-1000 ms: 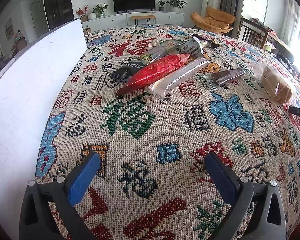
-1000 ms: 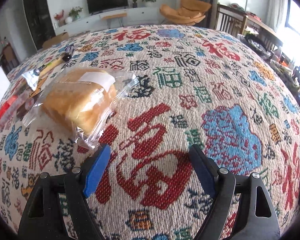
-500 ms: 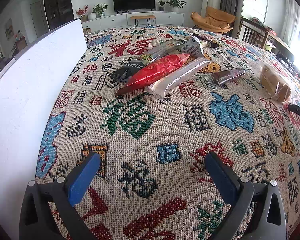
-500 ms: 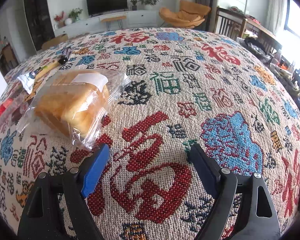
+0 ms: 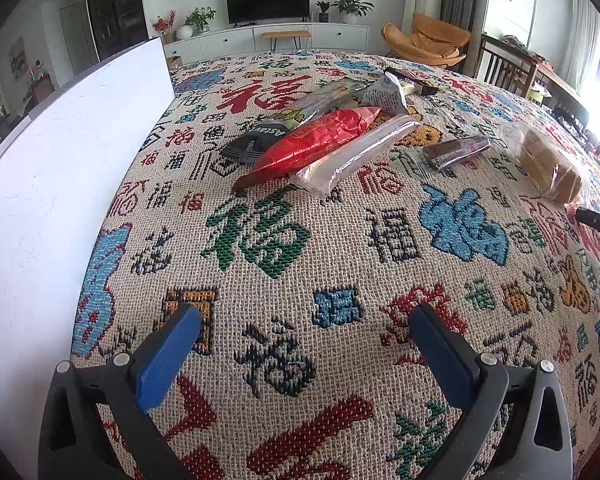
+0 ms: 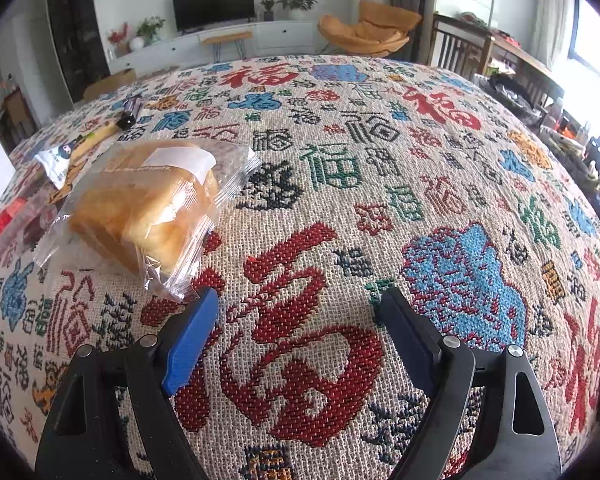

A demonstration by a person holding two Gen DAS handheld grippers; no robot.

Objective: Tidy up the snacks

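Snacks lie on a patterned tablecloth (image 5: 260,240). In the left wrist view a red packet (image 5: 320,140), a clear long packet (image 5: 356,154), a dark packet (image 5: 260,138) and a small brown bar (image 5: 456,150) sit in the middle distance. A bagged bread loaf (image 5: 550,166) lies far right. My left gripper (image 5: 304,336) is open over bare cloth, well short of them. In the right wrist view the bread loaf (image 6: 152,204) lies up and to the left of my right gripper (image 6: 300,320), which is open with nothing between its fingers. The left fingertip (image 6: 204,308) is near the bag's corner.
A white board (image 5: 60,184) stands along the table's left side. A white wrapper (image 6: 56,156) and small dark items (image 6: 130,112) lie beyond the bread. Chairs (image 6: 368,32) and a TV cabinet (image 5: 268,36) stand behind the table. The cloth to the right of the bread is bare (image 6: 460,180).
In the right wrist view the bread has shifted slightly lower and left in frame, nearer the left finger. The left wrist view is unchanged.
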